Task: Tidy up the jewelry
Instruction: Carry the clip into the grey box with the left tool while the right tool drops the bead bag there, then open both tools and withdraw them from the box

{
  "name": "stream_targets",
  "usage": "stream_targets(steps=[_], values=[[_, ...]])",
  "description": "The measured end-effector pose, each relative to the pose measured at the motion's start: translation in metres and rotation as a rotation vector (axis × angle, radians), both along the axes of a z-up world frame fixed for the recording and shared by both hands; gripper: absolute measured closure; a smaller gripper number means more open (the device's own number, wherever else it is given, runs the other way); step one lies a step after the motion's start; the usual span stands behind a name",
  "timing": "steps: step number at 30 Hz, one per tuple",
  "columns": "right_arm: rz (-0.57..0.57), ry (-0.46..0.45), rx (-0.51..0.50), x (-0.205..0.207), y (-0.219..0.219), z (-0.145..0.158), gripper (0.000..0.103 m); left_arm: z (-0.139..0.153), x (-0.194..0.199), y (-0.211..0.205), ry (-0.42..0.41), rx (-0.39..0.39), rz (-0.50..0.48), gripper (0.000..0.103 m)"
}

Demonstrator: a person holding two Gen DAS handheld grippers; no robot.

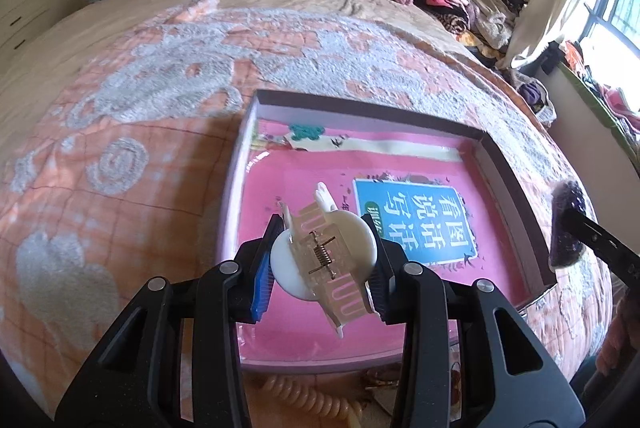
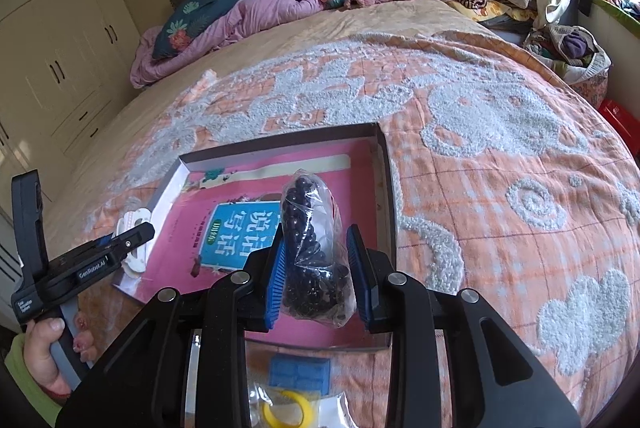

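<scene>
Only the right wrist view shows a hand (image 2: 44, 352) gripping the left gripper's handle, and a blue block (image 2: 300, 372) and yellow ring (image 2: 288, 410) nearer than the shallow cardboard box (image 2: 386, 163). The left gripper (image 1: 320, 264) clamps a white-and-clear plastic hair claw (image 1: 324, 260) above the box's near-left part. The right gripper (image 2: 320, 276) is closed on a clear bag of dark beads (image 2: 312, 252) above the box. Inside the box lies a pink book (image 1: 312, 163).

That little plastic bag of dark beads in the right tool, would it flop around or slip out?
The bag of beads will probably sag and shift, since loose beads bulge below the right tool. The thin, shiny plastic looks slippery, so it might creep between the ribbed blue pads. It seems fairly heavy for its size and unlikely to break.
</scene>
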State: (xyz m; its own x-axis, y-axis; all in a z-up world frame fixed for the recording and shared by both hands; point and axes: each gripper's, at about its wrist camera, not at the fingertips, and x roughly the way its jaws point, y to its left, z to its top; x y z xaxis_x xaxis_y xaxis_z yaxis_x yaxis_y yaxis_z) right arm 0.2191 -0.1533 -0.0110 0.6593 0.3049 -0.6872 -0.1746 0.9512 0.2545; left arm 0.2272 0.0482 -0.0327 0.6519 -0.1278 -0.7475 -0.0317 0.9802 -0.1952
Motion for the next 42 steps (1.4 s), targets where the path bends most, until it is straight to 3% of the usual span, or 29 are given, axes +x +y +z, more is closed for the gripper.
stream_targets(steps=[13,17,20,25,35,42], values=[[-0.019,0.065,-0.058,0.016,0.007,-0.033,0.075,-0.019,0.008,-0.005,0.041,0.045,-0.031,0.072],[-0.026,0.072,-0.059,0.016,0.005,-0.037,0.073,-0.018,0.006,-0.005,0.038,0.050,-0.032,0.061],[-0.037,0.081,-0.053,0.014,0.004,-0.038,0.072,-0.016,0.004,-0.004,0.031,0.057,-0.027,0.060],[-0.050,0.060,-0.031,0.008,-0.001,-0.033,0.057,-0.008,-0.003,0.000,0.008,0.076,-0.018,0.049],[-0.048,-0.025,0.001,-0.018,-0.006,-0.001,0.025,0.009,-0.017,0.010,-0.013,0.073,0.014,0.013],[-0.055,-0.070,0.026,-0.036,-0.012,0.017,0.018,0.024,-0.030,0.013,-0.032,0.057,0.020,0.010]])
